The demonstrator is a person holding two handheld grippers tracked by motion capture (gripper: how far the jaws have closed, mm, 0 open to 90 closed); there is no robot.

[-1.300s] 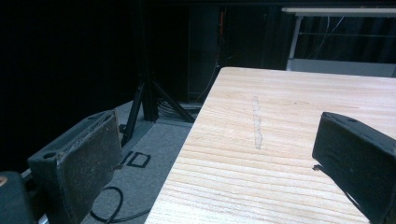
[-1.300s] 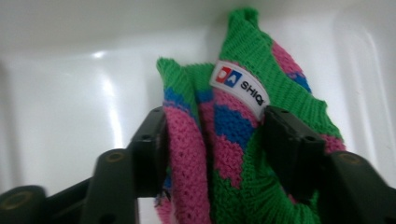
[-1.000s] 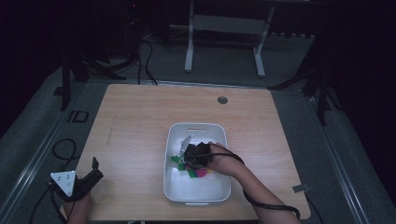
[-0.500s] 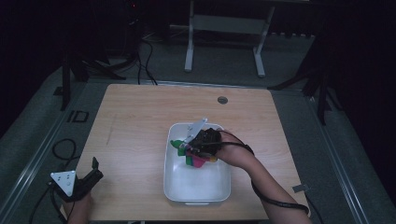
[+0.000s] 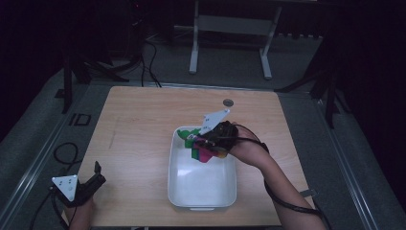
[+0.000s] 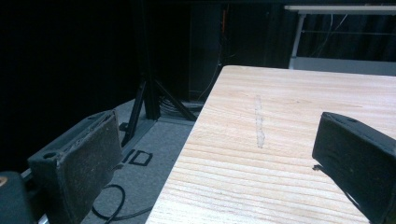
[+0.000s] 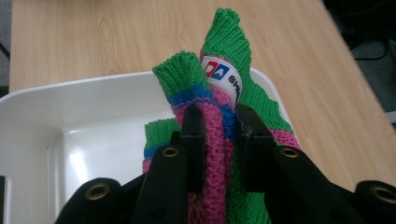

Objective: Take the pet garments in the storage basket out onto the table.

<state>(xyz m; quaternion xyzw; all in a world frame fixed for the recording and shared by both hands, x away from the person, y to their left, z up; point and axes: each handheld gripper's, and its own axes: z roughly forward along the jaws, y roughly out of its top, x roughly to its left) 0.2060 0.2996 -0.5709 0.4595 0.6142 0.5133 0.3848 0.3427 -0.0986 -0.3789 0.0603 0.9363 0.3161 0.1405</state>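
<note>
A knitted piece in green, blue and pink [image 7: 219,112], with a white label stuck on it, hangs from my right gripper [image 7: 218,122], whose jaws are shut on its pink part. In the high view the right gripper [image 5: 207,143] holds the knitted piece [image 5: 201,152] lifted over the far end of the white tub [image 5: 201,199]. At the table's near left corner my left gripper [image 5: 98,173] rests with its jaws open. Nothing lies between the left gripper [image 6: 215,154] jaws except bare wood.
The wooden table [image 5: 139,129] carries the white tub [image 7: 60,112] right of centre and a small round grommet [image 5: 228,102] near its far edge. Dark stands and cables lie on the floor beyond and to the left.
My right gripper has risen out of the tub with the knitted piece, toward the tub's far end. The left gripper has stayed where it was.
</note>
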